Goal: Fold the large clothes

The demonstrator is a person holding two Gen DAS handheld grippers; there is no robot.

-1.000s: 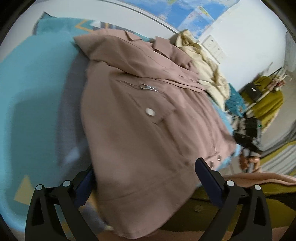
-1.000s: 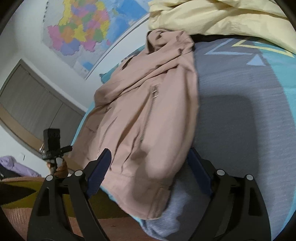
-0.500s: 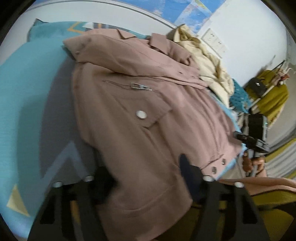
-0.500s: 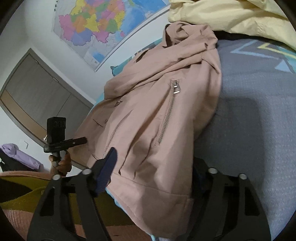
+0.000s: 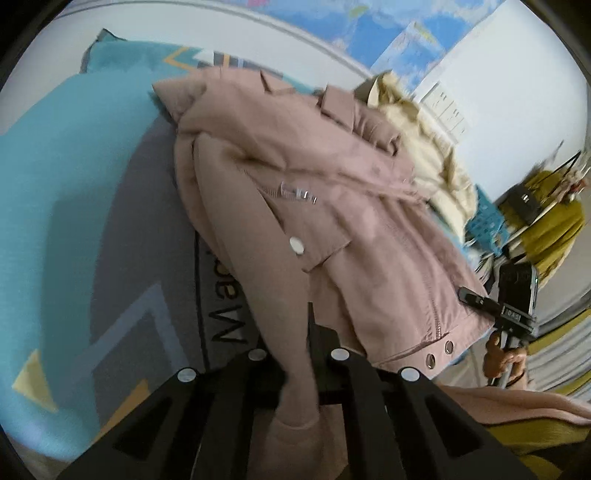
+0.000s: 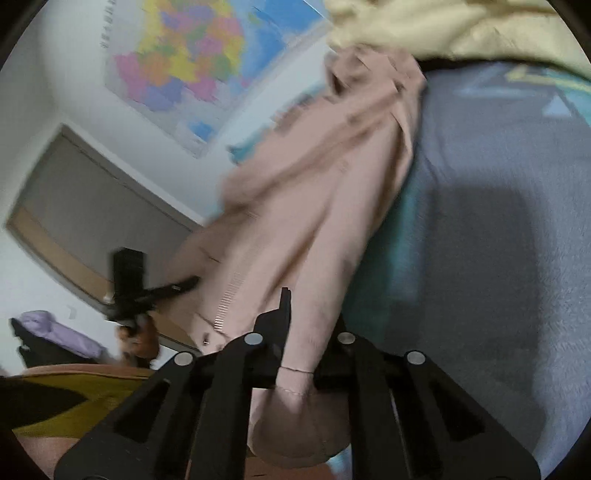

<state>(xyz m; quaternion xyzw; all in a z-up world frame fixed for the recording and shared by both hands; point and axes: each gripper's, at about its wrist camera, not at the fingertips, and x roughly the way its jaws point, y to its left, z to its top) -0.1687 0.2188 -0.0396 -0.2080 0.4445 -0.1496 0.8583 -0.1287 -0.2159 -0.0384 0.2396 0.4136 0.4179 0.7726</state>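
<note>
A dusty-pink jacket (image 5: 332, 206) with zips and snap buttons lies on a teal and grey blanket (image 5: 74, 206). My left gripper (image 5: 295, 354) is shut on the jacket's near hem at its left corner, the cloth bunched between the jaws. In the right wrist view my right gripper (image 6: 306, 332) is shut on the jacket (image 6: 314, 206) at its near right hem corner, and the cloth is lifted and stretched. The right gripper shows at the right of the left wrist view (image 5: 513, 317); the left gripper shows at the left of the right wrist view (image 6: 129, 291).
A cream garment (image 5: 432, 162) lies beyond the jacket's collar, also seen in the right wrist view (image 6: 461, 29). A map (image 6: 192, 62) hangs on the wall. A yellow-green cloth and clutter (image 5: 546, 229) stand at the right. A purple item (image 6: 51, 332) lies far left.
Both grippers moved in over the jacket's near hem and closed on it. The hem corners are now pinched and lifted, and the jacket has bunched up.
</note>
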